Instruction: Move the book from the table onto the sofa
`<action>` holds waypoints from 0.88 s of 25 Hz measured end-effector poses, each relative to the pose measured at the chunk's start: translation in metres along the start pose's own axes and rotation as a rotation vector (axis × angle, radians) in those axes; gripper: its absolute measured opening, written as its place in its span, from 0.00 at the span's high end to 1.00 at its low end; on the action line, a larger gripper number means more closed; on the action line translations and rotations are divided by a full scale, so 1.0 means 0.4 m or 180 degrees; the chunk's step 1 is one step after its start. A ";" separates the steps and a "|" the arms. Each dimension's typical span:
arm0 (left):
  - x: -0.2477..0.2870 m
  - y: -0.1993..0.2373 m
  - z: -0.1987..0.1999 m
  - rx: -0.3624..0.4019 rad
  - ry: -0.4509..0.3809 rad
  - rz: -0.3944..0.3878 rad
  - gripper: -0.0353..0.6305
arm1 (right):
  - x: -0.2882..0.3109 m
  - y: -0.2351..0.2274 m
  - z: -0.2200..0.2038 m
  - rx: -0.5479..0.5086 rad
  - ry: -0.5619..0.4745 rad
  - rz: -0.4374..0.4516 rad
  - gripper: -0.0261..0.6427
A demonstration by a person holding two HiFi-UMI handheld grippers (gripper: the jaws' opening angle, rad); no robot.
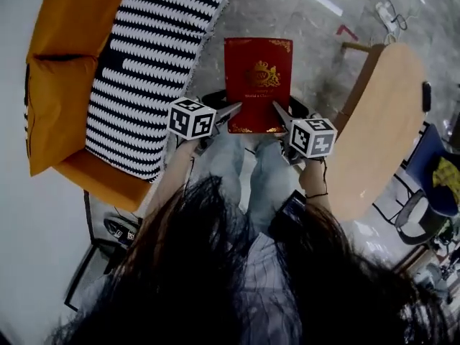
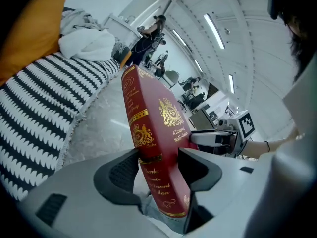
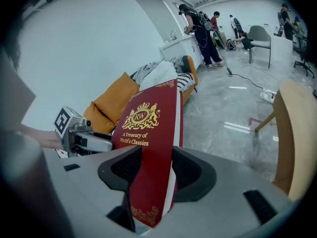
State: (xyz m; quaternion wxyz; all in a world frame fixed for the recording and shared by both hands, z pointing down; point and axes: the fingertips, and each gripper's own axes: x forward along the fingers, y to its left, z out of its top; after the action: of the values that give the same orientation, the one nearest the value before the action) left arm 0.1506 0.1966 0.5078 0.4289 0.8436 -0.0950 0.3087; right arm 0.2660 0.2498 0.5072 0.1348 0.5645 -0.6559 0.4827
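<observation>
A red hardback book (image 1: 259, 77) with gold print hangs in the air over the grey floor, between the sofa (image 1: 72, 70) on the left and the wooden table (image 1: 388, 121) on the right. My left gripper (image 1: 234, 113) is shut on the book's near left corner, its pads pressed on the spine side of the book (image 2: 153, 128). At the near right corner my right gripper (image 1: 279, 115) is shut on the book (image 3: 151, 133), its jaws clamping cover and pages. The orange sofa carries a black-and-white striped blanket (image 2: 34, 108).
A white cloth heap (image 2: 86, 41) lies at the sofa's far end. A blue chair (image 1: 438, 171) stands beyond the table. A power strip with cable (image 1: 388, 13) lies on the floor. People (image 3: 200, 29) stand far back by desks. The person's legs are below the book.
</observation>
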 end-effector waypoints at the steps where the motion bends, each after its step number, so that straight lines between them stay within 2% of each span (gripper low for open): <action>1: -0.024 0.023 0.003 -0.0032 -0.0042 0.0024 0.57 | 0.023 0.024 0.010 -0.0052 0.0034 0.0026 0.66; 6: -0.126 0.124 0.000 -0.0274 -0.0342 0.0147 0.57 | 0.127 0.133 0.053 -0.0361 0.0233 0.0161 0.66; 12: -0.185 0.228 -0.001 -0.0495 -0.0650 0.0284 0.57 | 0.237 0.206 0.094 -0.0699 0.0412 0.0271 0.66; 17: -0.223 0.277 0.004 -0.0797 -0.0972 0.0519 0.57 | 0.312 0.248 0.141 -0.1048 0.0632 0.0518 0.66; 22: -0.301 0.338 -0.012 -0.1039 -0.1121 0.0705 0.57 | 0.389 0.334 0.153 -0.1227 0.0846 0.0736 0.66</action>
State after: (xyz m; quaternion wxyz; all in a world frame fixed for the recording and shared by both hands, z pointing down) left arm -0.0041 0.1046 0.5271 0.4997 0.7885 -0.3085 0.1828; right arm 0.1213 0.0929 0.5247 0.2687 0.3812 -0.7725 0.4310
